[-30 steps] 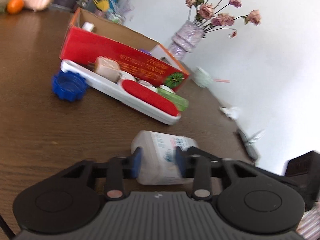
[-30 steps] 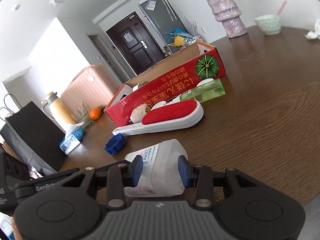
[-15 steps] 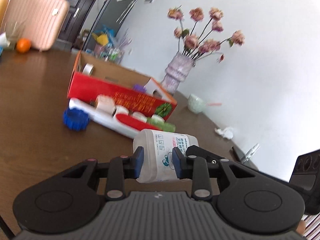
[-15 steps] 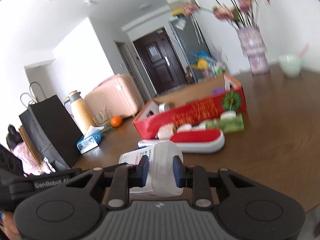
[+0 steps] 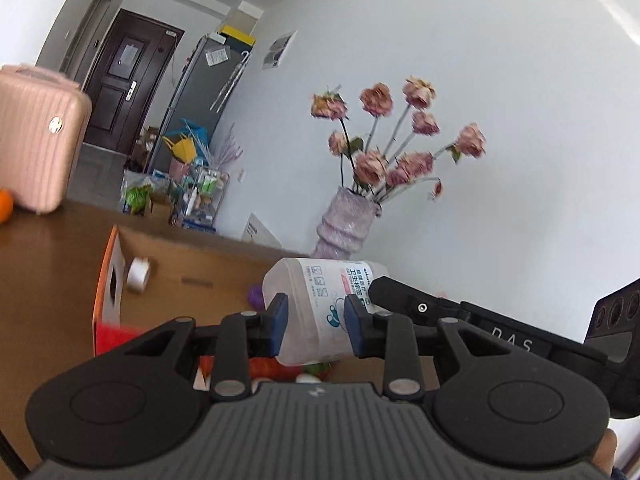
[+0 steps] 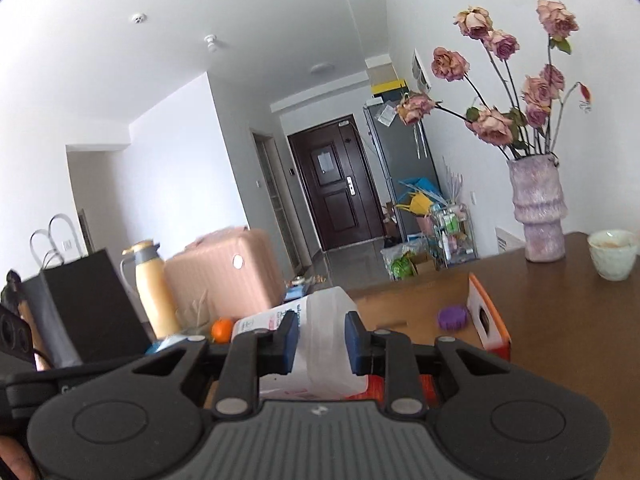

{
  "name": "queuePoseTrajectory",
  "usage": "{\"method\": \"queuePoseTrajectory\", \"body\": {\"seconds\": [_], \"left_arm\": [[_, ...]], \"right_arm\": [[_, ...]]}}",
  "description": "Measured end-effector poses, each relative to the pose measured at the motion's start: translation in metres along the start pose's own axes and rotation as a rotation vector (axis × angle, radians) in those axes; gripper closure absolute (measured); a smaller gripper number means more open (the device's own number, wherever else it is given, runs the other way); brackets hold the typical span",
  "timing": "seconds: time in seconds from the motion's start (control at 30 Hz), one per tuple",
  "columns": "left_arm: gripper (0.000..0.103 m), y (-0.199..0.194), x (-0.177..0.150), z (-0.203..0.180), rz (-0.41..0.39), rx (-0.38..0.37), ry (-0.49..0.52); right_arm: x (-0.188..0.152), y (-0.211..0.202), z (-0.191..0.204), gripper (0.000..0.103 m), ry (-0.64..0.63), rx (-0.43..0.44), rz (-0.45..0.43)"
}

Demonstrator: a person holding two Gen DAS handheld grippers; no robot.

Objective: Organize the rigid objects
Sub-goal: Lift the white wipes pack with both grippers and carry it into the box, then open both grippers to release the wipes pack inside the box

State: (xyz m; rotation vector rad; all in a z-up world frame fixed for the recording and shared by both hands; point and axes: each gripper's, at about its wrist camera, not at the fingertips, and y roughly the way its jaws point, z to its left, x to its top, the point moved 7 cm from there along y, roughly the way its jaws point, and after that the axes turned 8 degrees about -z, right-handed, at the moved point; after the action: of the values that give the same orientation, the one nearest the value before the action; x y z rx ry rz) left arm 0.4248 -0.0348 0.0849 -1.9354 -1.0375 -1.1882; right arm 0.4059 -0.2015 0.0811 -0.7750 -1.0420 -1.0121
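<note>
A translucent white plastic container with a printed label (image 5: pixel 320 304) hangs in the air above the open red cardboard box (image 5: pixel 108 280). My left gripper (image 5: pixel 314 322) is shut on one end of it. My right gripper (image 6: pixel 321 342) is shut on the container's (image 6: pixel 320 320) other end, and its black finger reaches in from the right in the left wrist view. Inside the box lie a white tape roll (image 5: pixel 138 276) and a purple lid (image 6: pixel 453 317). The red lint brush and green bottle on the table are mostly hidden under the container.
A purple vase of dried roses (image 6: pixel 538 216) and a pale green cup (image 6: pixel 612 254) stand on the brown table (image 6: pixel 560 312) to the right. An orange (image 6: pixel 222 330), a yellow thermos (image 6: pixel 154 286), a black paper bag (image 6: pixel 86 308) and a pink suitcase (image 6: pixel 224 272) are at the left.
Both grippers have lifted the container off the table and carried it over the box. The right gripper's jaws have tightened on it. The views have tilted up toward the room.
</note>
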Motion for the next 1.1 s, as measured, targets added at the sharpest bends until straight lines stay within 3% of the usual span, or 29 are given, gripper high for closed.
{"method": "queuePoseTrajectory", "body": {"seconds": [0.13,0.3,0.47,0.57,0.7,0.8,0.87,0.93,1.03,1.1], "left_arm": [[0.072,0.06,0.031,0.021,0.01,0.023,0.054],[0.072,0.143,0.038,0.069,0.117,0.095,-0.025],[0.072,0.23,0.002,0.133,0.326,0.174,-0.15],[0.072,0.263,-0.019,0.157,0.393,0.245,-0.146],[0.073,0.277,-0.036,0.174,0.426,0.275,-0.168],[0.056,0.27,-0.037,0.182,0.4,0.337,-0.154],[0.05,0.265,-0.031,0.186,0.383,0.366,-0.139],[0.047,0.257,-0.022,0.184,0.377,0.359,-0.126],[0.037,0.234,-0.003,0.176,0.347,0.325,-0.045],[0.03,0.209,0.009,0.167,0.307,0.33,0.066]], "right_arm": [[0.026,0.068,-0.019,0.078,0.033,0.008,0.014],[0.042,0.156,-0.05,0.079,0.101,0.001,0.07],[0.01,0.243,-0.1,0.079,0.22,-0.066,0.218],[-0.023,0.284,-0.125,0.079,0.219,-0.151,0.308],[-0.053,0.318,-0.144,0.077,0.22,-0.232,0.394],[-0.059,0.325,-0.146,0.073,0.203,-0.247,0.384],[-0.058,0.323,-0.147,0.055,0.198,-0.256,0.374],[-0.053,0.317,-0.147,0.051,0.201,-0.248,0.361],[-0.041,0.3,-0.142,0.05,0.13,-0.248,0.374],[-0.031,0.283,-0.134,0.042,0.039,-0.228,0.382]]}}
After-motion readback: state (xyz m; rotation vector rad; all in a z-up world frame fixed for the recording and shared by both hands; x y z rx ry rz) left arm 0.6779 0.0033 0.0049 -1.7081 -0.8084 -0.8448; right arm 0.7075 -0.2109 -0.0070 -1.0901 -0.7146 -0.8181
